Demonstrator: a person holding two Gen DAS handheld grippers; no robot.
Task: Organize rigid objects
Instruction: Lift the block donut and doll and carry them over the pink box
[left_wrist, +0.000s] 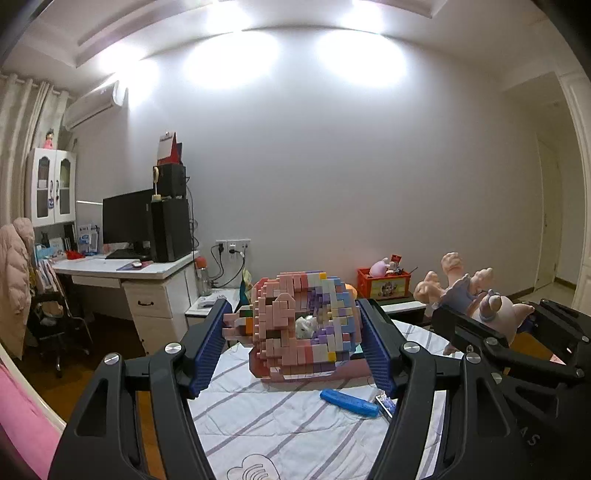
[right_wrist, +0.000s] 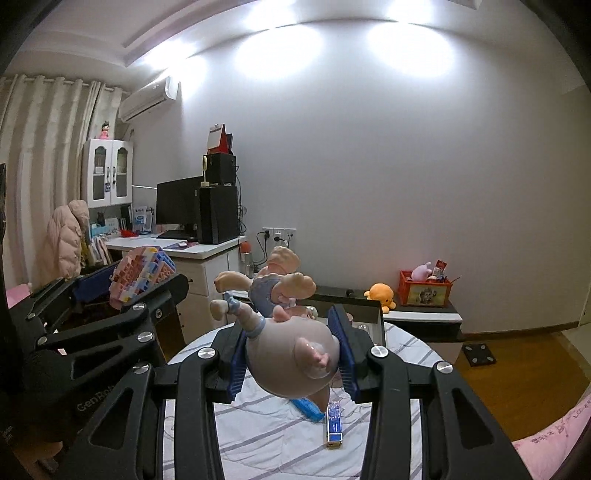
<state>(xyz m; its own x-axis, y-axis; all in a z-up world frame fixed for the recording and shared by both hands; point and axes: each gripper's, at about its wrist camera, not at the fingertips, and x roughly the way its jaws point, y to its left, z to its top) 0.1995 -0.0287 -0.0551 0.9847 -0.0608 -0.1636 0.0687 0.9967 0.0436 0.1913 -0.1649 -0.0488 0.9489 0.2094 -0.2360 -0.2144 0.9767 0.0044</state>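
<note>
My left gripper (left_wrist: 295, 332) is shut on a pink, purple and white brick-built model (left_wrist: 303, 325) and holds it above the striped bed cover (left_wrist: 280, 428). The model also shows in the right wrist view (right_wrist: 142, 275). My right gripper (right_wrist: 291, 354) is shut on a pink pig doll (right_wrist: 288, 350) in a blue dress, held upside down with its legs up. The doll also shows in the left wrist view (left_wrist: 476, 295), to the right of the model. A blue pen-like object (left_wrist: 349, 402) and a small blue and clear lighter-like item (right_wrist: 334, 428) lie on the bed below.
A red toy crate (right_wrist: 424, 291) and an orange plush (right_wrist: 380, 295) sit on a low black-and-white cabinet (right_wrist: 424, 317) by the wall. A white desk (left_wrist: 125, 269) with a monitor and speakers stands at left. A pink quilt (right_wrist: 554, 443) is at lower right.
</note>
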